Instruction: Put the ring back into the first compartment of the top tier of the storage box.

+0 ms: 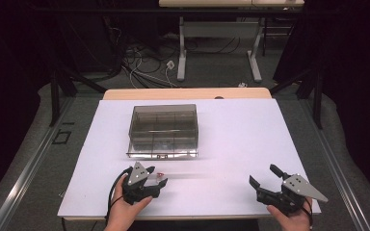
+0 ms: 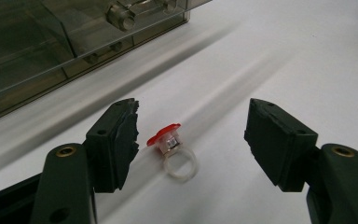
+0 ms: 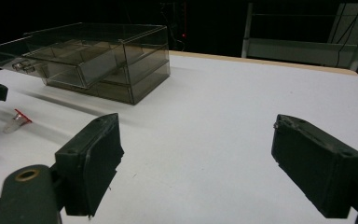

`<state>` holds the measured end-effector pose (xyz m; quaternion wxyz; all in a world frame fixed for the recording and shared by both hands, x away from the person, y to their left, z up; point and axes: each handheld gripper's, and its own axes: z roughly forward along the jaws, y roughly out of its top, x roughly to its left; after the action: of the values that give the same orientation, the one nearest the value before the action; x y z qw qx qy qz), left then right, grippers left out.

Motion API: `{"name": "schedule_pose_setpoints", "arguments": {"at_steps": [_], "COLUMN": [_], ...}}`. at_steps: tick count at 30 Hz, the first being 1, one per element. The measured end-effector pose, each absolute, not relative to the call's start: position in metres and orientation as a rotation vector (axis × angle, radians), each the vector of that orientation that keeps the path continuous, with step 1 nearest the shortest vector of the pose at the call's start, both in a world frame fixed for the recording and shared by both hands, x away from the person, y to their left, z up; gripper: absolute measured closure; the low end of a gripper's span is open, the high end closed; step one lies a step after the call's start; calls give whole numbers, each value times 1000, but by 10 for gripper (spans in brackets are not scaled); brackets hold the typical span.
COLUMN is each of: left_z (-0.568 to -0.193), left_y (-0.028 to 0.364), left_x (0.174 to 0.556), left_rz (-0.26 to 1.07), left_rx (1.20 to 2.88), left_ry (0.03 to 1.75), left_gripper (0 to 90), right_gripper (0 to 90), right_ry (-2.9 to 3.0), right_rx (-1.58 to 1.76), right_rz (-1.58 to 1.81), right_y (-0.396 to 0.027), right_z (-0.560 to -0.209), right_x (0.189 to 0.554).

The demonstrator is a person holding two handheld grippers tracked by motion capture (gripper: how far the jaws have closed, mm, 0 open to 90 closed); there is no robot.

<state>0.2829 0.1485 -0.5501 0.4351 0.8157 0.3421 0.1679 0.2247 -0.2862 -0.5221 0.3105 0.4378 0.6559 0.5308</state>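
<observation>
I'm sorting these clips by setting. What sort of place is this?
Probably a lab or recording studio, not a home. Black curtains close in a white-topped table, loose cables lie on the grey floor behind it, and another desk frame stands beyond. On the table: a clear drawer box and a ring.

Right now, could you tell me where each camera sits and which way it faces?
High view: above the person's side, facing forward and down on the white table; both hands and tongs show, left tongs, right tongs.
Left gripper view: rides the left tongs, looks along its open jaws at the ring.
Right gripper view: rides the right tongs, faces across the table.
Shared: all three show the clear drawer box and ring.
</observation>
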Motion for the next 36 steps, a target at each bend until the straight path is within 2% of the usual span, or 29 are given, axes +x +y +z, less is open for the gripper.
{"name": "schedule_pose_setpoints", "arguments": {"at_steps": [36], "left_z": [-562], "left_y": [142], "left_x": [302], "left_rz": [346], "left_rx": [2071], "left_ry": [990], "left_gripper": [477], "right_gripper": [151], "right_ry": [1751], "right_rx": [1154], "right_rz": [1402], "right_y": [-288], "right_z": [-523], "right_x": [226]}}
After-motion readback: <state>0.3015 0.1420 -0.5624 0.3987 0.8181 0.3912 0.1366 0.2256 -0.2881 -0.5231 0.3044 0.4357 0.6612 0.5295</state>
